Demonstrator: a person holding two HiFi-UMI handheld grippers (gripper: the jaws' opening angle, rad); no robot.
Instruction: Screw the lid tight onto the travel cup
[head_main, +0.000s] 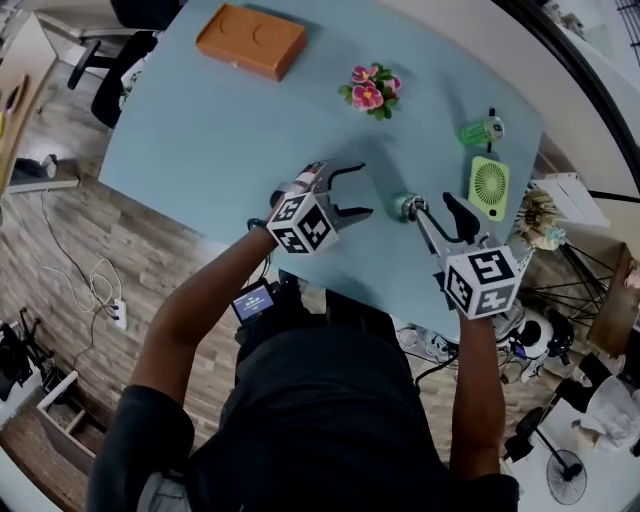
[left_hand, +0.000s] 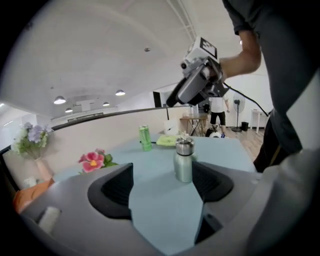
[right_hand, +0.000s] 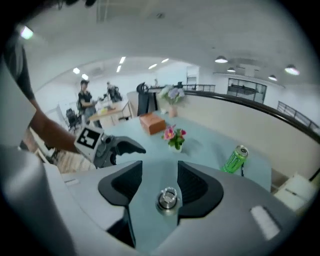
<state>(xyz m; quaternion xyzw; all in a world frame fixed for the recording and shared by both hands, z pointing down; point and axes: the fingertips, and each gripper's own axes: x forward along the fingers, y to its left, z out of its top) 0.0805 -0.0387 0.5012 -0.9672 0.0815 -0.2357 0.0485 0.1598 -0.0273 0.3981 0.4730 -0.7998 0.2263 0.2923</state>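
The steel travel cup (head_main: 405, 207) stands upright on the pale blue table (head_main: 200, 150) near its front edge, with its lid on top. My right gripper (head_main: 430, 203) hangs above it, pointing down. In the right gripper view the lid (right_hand: 167, 199) shows below the gap between the jaws, which stand open (right_hand: 160, 185) and do not press on it. My left gripper (head_main: 365, 190) is level with the cup on its left and is open. In the left gripper view the cup (left_hand: 184, 162) stands just past the jaws (left_hand: 162, 182), closer to the right one.
An orange box (head_main: 250, 40) lies at the table's far left, and a small pot of pink flowers (head_main: 372, 90) stands behind the cup. A green can (head_main: 482, 130) and a light green fan (head_main: 489, 186) lie to the right. The table's front edge runs just below both grippers.
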